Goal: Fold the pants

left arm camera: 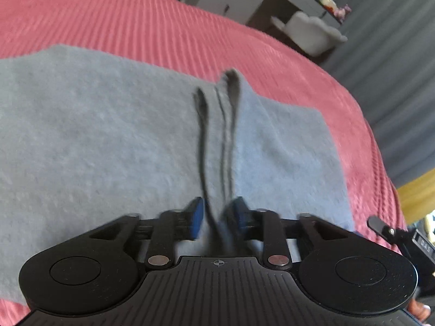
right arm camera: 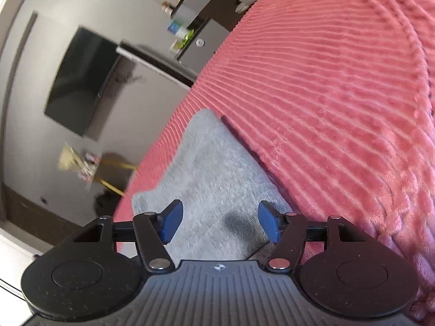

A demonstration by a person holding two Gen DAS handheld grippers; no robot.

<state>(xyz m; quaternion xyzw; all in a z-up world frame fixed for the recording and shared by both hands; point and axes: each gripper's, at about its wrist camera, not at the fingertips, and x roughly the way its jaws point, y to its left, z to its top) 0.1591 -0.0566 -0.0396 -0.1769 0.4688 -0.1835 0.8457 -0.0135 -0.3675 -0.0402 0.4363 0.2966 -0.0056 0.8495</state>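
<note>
Grey pants lie spread on a pink ribbed bedspread. In the left wrist view my left gripper is shut on a raised fold of the pants' edge, which runs forward from the blue pads as a ridge. In the right wrist view my right gripper is open, its blue pads wide apart above a narrow end of the grey pants. It holds nothing.
The bedspread fills the right of the right wrist view. Its edge drops off to the left, with a dark TV, shelves and floor beyond. A white chair and grey curtain stand past the bed.
</note>
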